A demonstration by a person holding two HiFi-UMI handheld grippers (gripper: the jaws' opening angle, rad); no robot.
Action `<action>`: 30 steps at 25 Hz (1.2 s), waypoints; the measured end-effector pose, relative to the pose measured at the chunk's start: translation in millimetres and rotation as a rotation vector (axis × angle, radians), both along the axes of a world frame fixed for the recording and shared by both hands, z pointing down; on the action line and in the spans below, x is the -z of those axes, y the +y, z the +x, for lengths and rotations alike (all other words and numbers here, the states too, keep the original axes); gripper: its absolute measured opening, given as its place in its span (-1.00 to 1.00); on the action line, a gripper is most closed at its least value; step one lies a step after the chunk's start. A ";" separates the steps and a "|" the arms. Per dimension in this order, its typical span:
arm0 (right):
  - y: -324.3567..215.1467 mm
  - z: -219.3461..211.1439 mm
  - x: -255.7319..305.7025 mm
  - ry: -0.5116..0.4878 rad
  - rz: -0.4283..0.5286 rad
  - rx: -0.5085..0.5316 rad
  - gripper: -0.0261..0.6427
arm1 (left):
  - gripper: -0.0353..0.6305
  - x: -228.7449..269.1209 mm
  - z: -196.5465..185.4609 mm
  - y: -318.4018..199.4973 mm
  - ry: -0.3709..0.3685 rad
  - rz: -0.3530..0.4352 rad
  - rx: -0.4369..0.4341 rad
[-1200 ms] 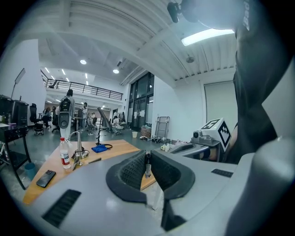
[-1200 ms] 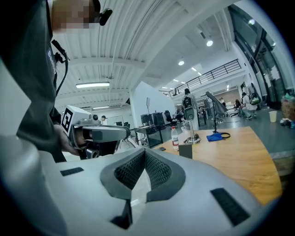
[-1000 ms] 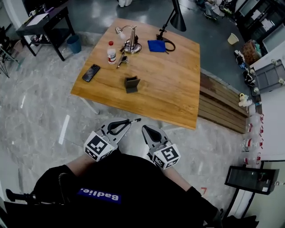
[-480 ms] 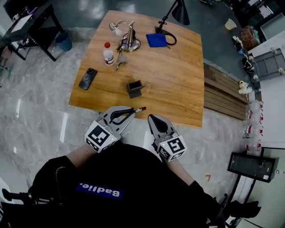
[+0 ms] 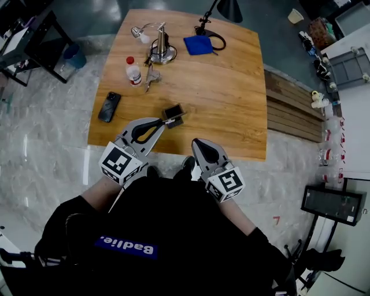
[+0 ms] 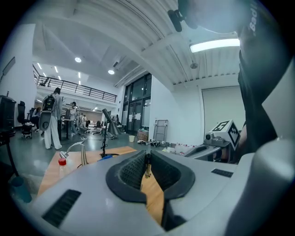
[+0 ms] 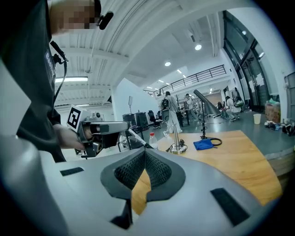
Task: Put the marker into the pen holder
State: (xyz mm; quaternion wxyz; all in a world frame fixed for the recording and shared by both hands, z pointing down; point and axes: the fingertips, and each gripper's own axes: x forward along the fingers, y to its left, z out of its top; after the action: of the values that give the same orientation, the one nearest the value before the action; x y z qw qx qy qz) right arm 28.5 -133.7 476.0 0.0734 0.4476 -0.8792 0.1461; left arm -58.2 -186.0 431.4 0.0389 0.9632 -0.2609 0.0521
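A small dark square pen holder (image 5: 174, 113) stands on the wooden table (image 5: 231, 92), near its front edge. My left gripper (image 5: 161, 122) is shut on a thin dark marker (image 5: 169, 121) whose light tip pokes out forward and reaches the holder's near side. In the left gripper view the marker (image 6: 147, 167) sits upright between the closed pads. My right gripper (image 5: 195, 142) hangs at the table's front edge, right of the left one, shut with nothing in it. The right gripper view shows the left gripper (image 7: 99, 131) with the marker (image 7: 138, 139) sticking out.
On the table's left part lie a black phone (image 5: 109, 106), a red-capped bottle (image 5: 133, 71) and a small metal tool (image 5: 151, 76). At the back stand a metal lamp base (image 5: 159, 50), a blue cloth (image 5: 198, 44) and a black desk lamp (image 5: 222, 10). Wooden planks (image 5: 292, 110) lie on the floor to the right.
The person has stepped up to the table. My left gripper carried the marker forward over the front edge to the pen holder. The right gripper followed to the edge, still shut.
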 end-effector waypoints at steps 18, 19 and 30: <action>-53.3 70.1 -9.7 -0.032 -0.036 0.087 -0.90 | -0.77 -114.6 20.8 -86.0 -0.058 -0.264 0.203; -53.8 71.9 -10.5 -0.032 -0.035 0.088 -0.90 | -0.77 -121.5 21.5 -89.0 -0.053 -0.279 0.202; -41.7 90.1 -22.7 -0.022 -0.086 0.036 -0.90 | -0.77 -187.1 31.8 -96.0 -0.108 -0.389 0.143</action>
State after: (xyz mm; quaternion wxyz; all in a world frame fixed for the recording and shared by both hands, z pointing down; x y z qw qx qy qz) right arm 118.6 -175.4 498.7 0.0855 0.4265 -0.8807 0.1872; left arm -26.4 -282.1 618.5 0.2135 0.9124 -0.3152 0.1503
